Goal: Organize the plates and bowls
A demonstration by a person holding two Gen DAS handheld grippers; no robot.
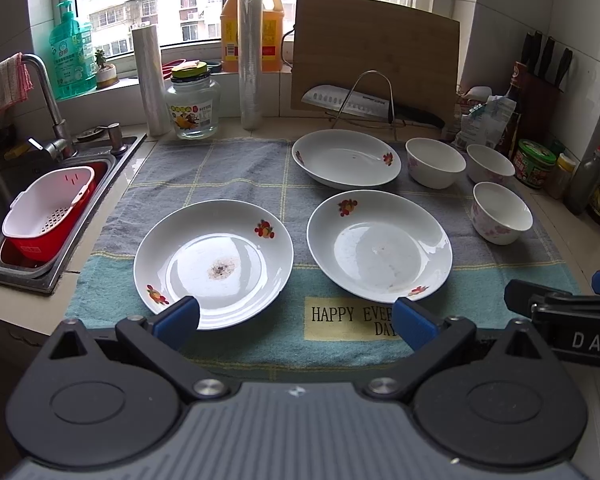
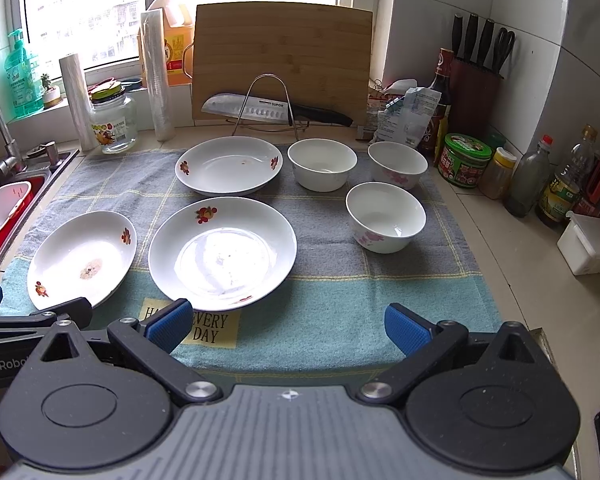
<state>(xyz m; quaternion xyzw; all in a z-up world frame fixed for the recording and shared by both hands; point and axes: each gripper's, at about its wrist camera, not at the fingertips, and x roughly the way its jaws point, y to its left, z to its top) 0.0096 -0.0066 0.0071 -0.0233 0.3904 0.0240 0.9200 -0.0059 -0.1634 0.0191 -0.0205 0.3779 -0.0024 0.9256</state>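
On the towel [image 1: 228,168] — plates [image 1: 214,258] upright

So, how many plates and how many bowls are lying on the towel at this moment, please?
Plates: 3 — near left, near middle, far.
Bowls: 3 — far left, far right, near.
Total: 6 dishes, all on the towel, none stacked.

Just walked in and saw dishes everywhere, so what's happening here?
A person holds two grippers over a towel on the kitchen counter. The left gripper and right gripper are both open and empty. Three plates and three bowls sit apart, none stacked yet.
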